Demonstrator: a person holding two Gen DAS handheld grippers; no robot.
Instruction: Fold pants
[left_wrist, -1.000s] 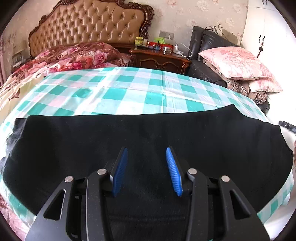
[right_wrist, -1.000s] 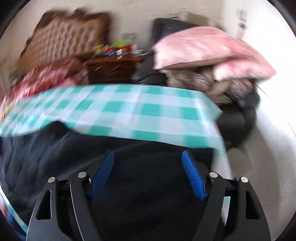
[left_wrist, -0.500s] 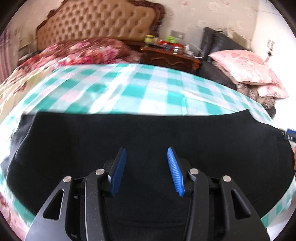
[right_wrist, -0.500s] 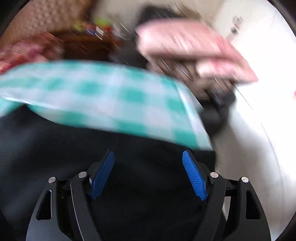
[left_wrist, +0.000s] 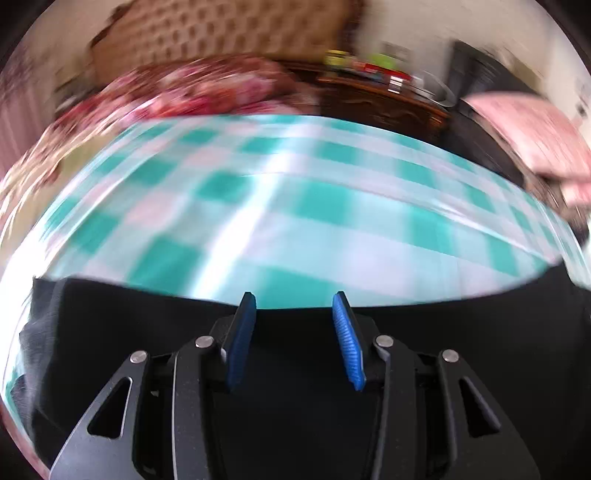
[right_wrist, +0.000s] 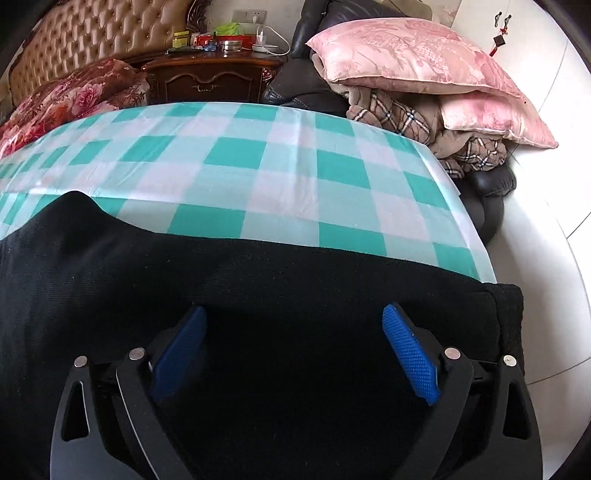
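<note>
**Caller:** Both tongs have come down and forward since a second ago. From the left wrist view the far edge of the black pants (left_wrist: 110, 332) now sits right at the fingertips, where before dark cloth filled the frame well past them.

**Analyst:** And the left tongs (left_wrist: 293, 306) look the same width as before, a middling gap with nothing pinched between the blue pads (left_wrist: 347, 343). That picture is badly smeared, mind.

**Caller:** Over to the right tongs (right_wrist: 293, 321). Jaws opening as we speak, already standing wide, and the pads are clear of the cloth. Empty between them, only the pants lying underneath.

**Analyst:** Where's the garment?

**Caller:** Flat on the green-and-white checked cloth (right_wrist: 258, 166) that covers the table. Its long axis runs left to right across both views, along the near side. The right end stops at the table's right edge, with a thicker band there turned a little over the side.

**Analyst:** Waist or hem?

**Caller:** Can't tell from here. In the right wrist view the far edge rises into a hump at the left.

**Analyst:** Behind it all?

**Caller:** A wooden nightstand (right_wrist: 210, 77), a padded headboard (right_wrist: 92, 37), and pink pillows (right_wrist: 406, 55) stacked on a dark chair.
</note>
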